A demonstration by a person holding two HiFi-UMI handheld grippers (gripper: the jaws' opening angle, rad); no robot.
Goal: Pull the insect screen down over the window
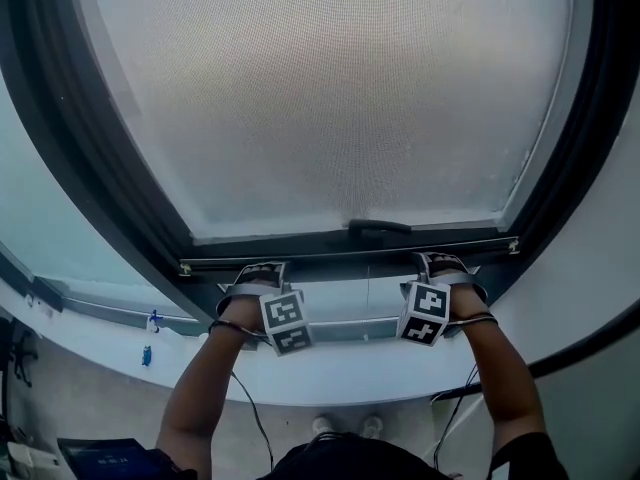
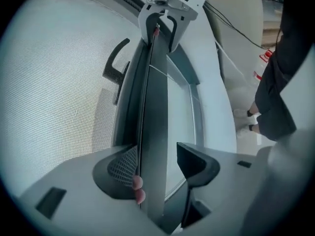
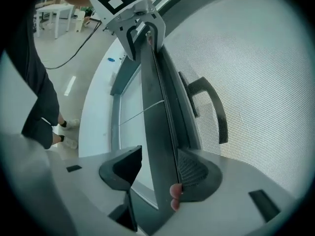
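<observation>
Two grippers straddle the bottom bar [image 2: 156,112] of the screen [image 1: 330,88], which hangs low over the window [image 1: 90,168] with what looks like a strip of glass [image 2: 179,107] left bare below it. The left gripper [image 2: 157,156] and the right gripper [image 3: 160,161] both have their jaws apart, one pad lying against the bar and the other standing clear. With nothing clamped, I'd worry a downward pull slips off and a sprung screen shoots up, or one side catches alone and the bar tilts and jams.
</observation>
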